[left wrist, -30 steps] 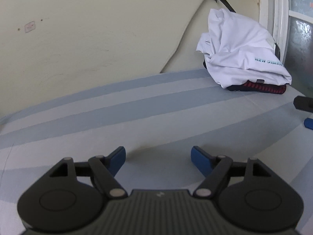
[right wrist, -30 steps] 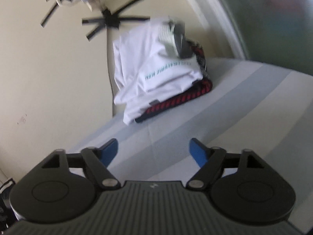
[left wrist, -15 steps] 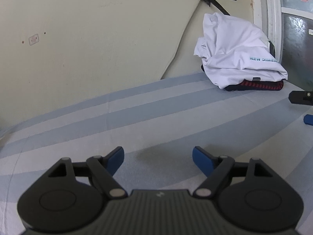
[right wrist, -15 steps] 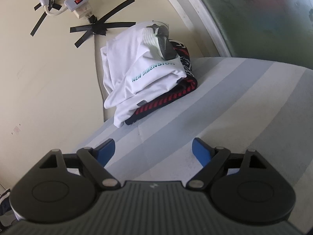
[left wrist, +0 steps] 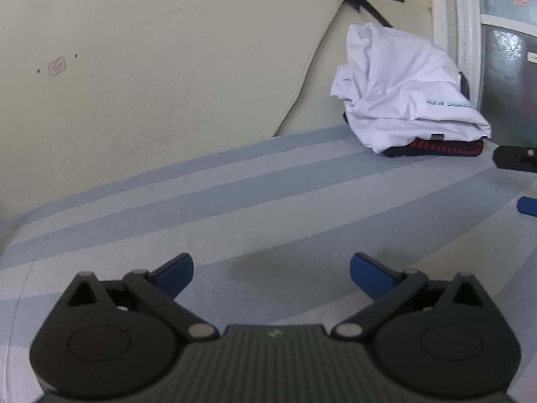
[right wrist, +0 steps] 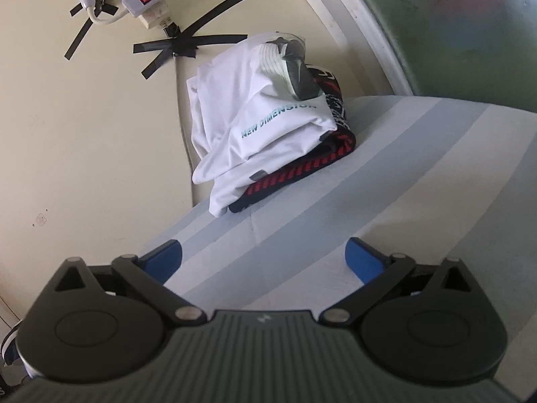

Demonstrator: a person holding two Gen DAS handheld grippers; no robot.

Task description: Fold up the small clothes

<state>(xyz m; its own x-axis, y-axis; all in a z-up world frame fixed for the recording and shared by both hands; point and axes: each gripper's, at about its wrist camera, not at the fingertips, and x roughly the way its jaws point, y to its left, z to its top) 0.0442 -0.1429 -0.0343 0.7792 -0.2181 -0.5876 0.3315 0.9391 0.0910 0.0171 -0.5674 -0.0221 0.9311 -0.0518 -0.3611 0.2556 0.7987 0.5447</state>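
Each camera sits just behind its own blue fingers (left wrist: 174,270), low over the striped bed (left wrist: 235,201), tilted down and looking toward the cream wall (left wrist: 167,67). The left view sees the pile of clothes (left wrist: 402,100) from well off, up at its right. The right view stands nearer the pile of clothes (right wrist: 255,127), facing it almost straight on. Both share that pile and the black tape cross (right wrist: 178,47) above it.

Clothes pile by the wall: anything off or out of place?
Yes. A sneaker sits tipped on its side on top of the white shirt, among the garments. The shirt is bunched, not folded flat, and slumps against the wall over a red-and-black garment. Both grippers are open and empty.
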